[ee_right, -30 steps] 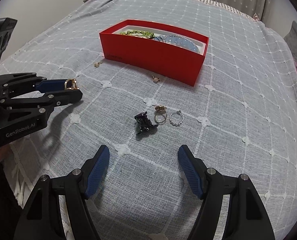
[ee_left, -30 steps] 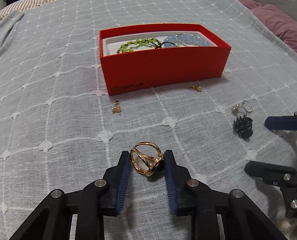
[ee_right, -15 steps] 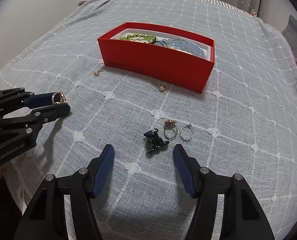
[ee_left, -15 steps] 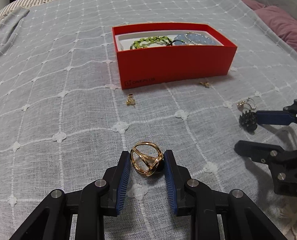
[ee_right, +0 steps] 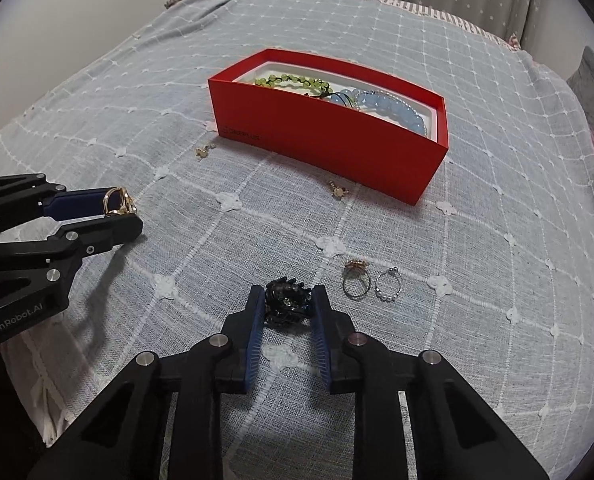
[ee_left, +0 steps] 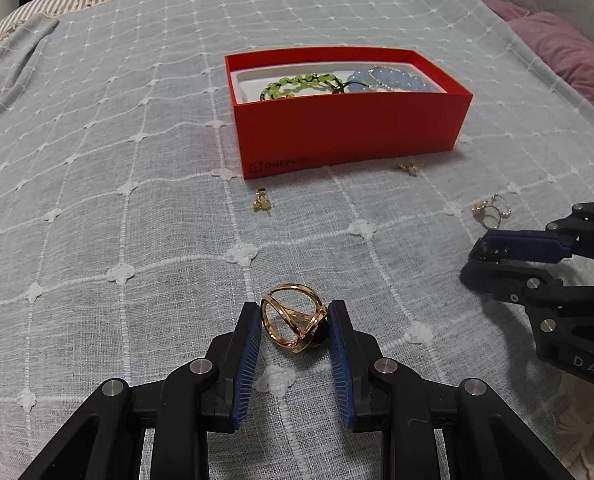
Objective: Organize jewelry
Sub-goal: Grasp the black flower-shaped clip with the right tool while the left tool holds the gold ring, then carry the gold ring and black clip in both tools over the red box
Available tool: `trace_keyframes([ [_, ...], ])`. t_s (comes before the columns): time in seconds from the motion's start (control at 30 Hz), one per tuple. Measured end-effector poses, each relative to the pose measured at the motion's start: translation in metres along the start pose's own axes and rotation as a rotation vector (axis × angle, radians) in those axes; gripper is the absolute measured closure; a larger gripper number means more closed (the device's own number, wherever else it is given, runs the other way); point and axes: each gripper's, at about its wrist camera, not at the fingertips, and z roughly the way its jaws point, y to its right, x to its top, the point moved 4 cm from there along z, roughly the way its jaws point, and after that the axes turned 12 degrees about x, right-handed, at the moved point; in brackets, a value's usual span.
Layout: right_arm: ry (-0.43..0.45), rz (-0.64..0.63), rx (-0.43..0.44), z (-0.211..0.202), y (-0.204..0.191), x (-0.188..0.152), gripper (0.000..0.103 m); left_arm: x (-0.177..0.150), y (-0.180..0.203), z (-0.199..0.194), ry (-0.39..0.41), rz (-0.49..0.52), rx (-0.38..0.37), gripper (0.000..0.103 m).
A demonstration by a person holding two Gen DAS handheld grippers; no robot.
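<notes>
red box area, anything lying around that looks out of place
Yes. Two small gold earrings lie loose on the bedspread just in front of the red box, and two thin rings sit further off, while the bracelets are already inside.

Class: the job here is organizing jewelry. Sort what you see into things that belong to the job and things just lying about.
Job:
- open red cardboard box
- gold openwork ring in left gripper
- dark spiky ring in right gripper
- two thin rings
- small gold earrings

Lying about:
- grey checked bedspread
- mauve pillow
</notes>
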Motion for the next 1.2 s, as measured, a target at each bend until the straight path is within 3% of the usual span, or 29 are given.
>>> trace_keyframes([
  [1.2, 0.114, 0.052, 0.021, -0.052, 0.008, 0.030, 0.078, 0.042, -0.008, -0.012, 0.058, -0.098, -0.008, 0.075],
])
